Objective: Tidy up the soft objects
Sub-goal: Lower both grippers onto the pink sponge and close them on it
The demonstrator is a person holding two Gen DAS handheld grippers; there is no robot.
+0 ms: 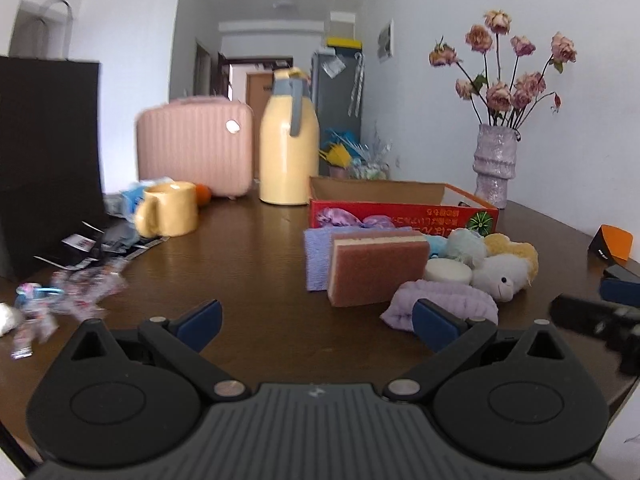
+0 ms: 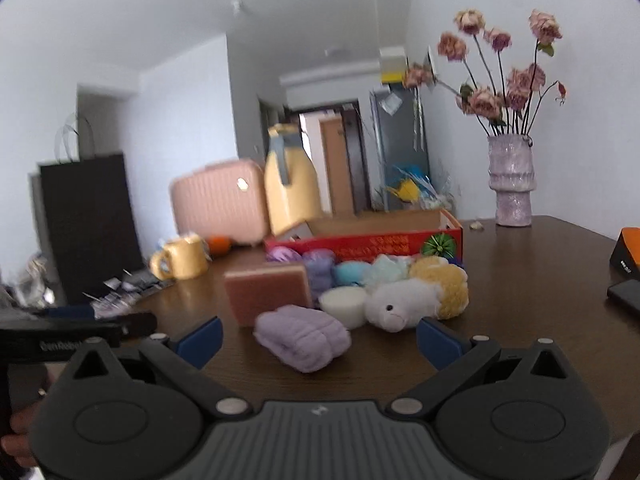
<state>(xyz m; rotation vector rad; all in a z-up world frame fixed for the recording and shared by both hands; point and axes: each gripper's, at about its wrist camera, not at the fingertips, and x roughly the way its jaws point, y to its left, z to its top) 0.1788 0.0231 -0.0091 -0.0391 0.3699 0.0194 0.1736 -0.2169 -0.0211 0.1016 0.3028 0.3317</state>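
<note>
A pile of soft things lies on the brown table before a red cardboard box [image 1: 400, 216] [image 2: 360, 240]. It holds a pink sponge [image 1: 378, 270] [image 2: 268, 292], a lilac rolled cloth [image 1: 444, 300] [image 2: 304, 336], a white plush lamb [image 1: 500, 276] [image 2: 400, 304], a white round puff [image 1: 448, 272] [image 2: 344, 304], a yellow puff [image 2: 444, 284] and blue puffs [image 2: 352, 272]. My left gripper [image 1: 316, 324] is open and empty, near the sponge and cloth. My right gripper [image 2: 320, 338] is open and empty, with the lilac cloth between its fingers' line.
A yellow mug [image 1: 168, 208] [image 2: 182, 258], yellow thermos [image 1: 288, 140], pink case [image 1: 196, 148] and black bag [image 1: 48, 160] stand at the back left. A vase of dried roses [image 1: 496, 164] [image 2: 512, 180] stands back right. Wrappers [image 1: 80, 280] litter the left. An orange-black object [image 1: 612, 246] sits at the right.
</note>
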